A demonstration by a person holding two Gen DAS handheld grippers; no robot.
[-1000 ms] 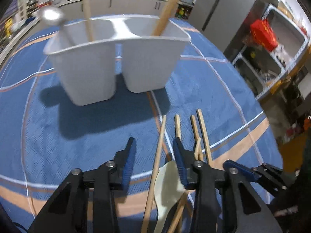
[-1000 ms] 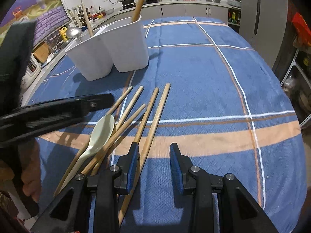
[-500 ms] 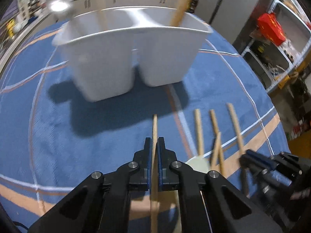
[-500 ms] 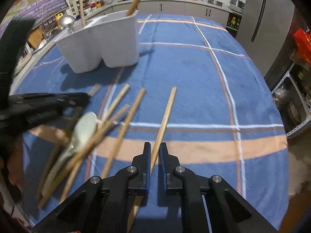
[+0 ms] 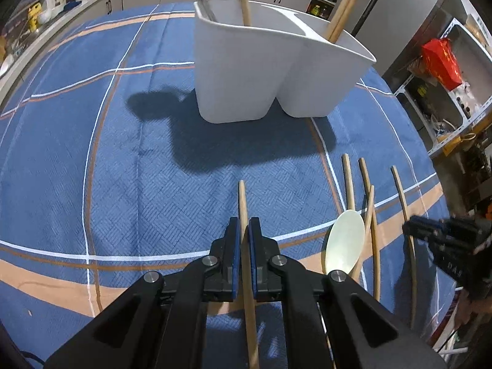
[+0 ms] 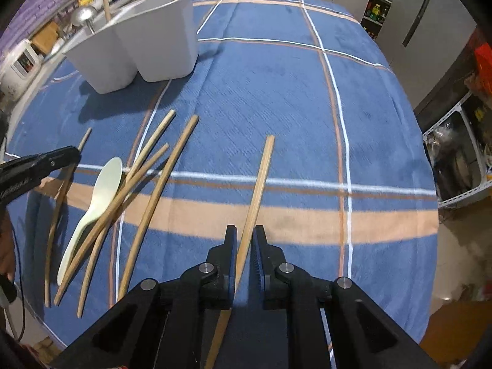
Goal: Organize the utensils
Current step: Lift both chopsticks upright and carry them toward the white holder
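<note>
Both pairs of jaws, standing apart over the pile a second ago, have since closed, each on its own chopstick, and each stick has been drawn out sideways from the bundle. Going left to right in the left wrist view: the left gripper [image 5: 243, 240] has its blue pads clamped on a single wooden chopstick [image 5: 243, 203] that now sits alone, with clear blue cloth between it and the rest. Just right of it lie the pale spoon [image 5: 344, 246] and three loose chopsticks [image 5: 366, 190]; furthest right, the right gripper [image 5: 430, 232] pinches its own stick. Ahead stands the white two-compartment holder [image 5: 246, 70], closer and larger than before, with a wooden handle and a metal utensil in the left cell and two chopsticks in the right.

From the right wrist view, the second chopstick [image 6: 261, 178] runs up between the closed pads of that gripper and lies well apart from the pile. Pulling each stick clear probably prevents dragging neighbours along; gripping near one end should let it tip upright for dropping into the holder's chopstick cell on the checked tablecloth [image 6: 276, 77].
</note>
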